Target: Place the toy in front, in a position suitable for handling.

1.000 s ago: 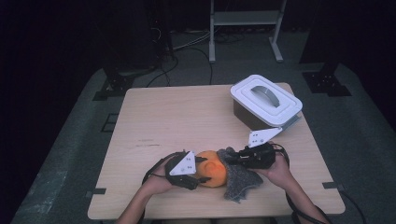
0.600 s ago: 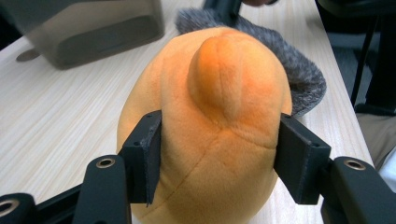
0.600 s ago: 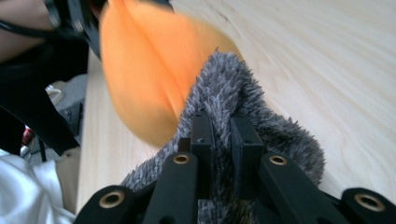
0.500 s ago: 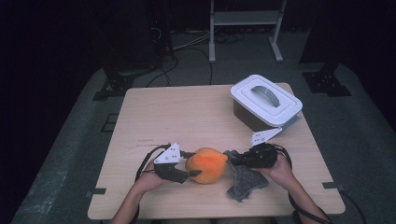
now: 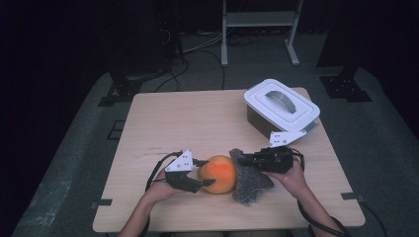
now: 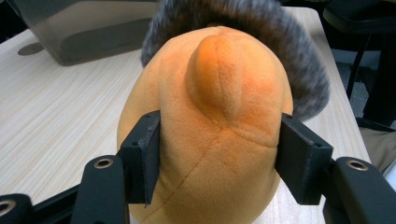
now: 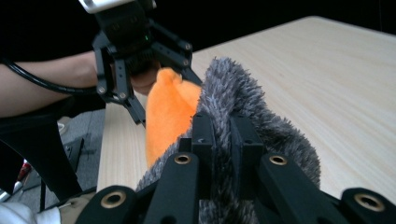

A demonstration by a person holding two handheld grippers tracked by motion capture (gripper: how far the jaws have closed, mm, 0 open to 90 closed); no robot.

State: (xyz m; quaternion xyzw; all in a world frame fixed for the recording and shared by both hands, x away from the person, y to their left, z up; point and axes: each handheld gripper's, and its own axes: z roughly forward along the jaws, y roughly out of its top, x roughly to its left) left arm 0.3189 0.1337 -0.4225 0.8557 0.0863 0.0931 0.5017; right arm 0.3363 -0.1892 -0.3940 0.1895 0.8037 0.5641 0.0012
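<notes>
1. Find the orange plush toy (image 5: 220,173) near the front edge of the bench (image 5: 197,118), well apart from the white lidded box (image 5: 281,106) at the far right corner.
2. Note the left claw (image 5: 210,181) grasping the toy's orange body, pads pressed into both flanks and denting the stuffing.
3. Note the right claw (image 5: 244,159) clenched tight on the grey furry piece (image 5: 249,182), which touches the toy's right side; cannot tell whether sewn on or loose.
4. Judge the step as drawing grey fur and orange body apart.
5. Hold the left grip firm and low on the bench, as an anchor.
6. Pull with the right claw straight and level, away from the toy, slowly.
7. Watch for fur slipping from the narrow pinch; regrip deeper if needed.
8. Avoid twisting, to stop the soft body rolling out of the pads.
</notes>
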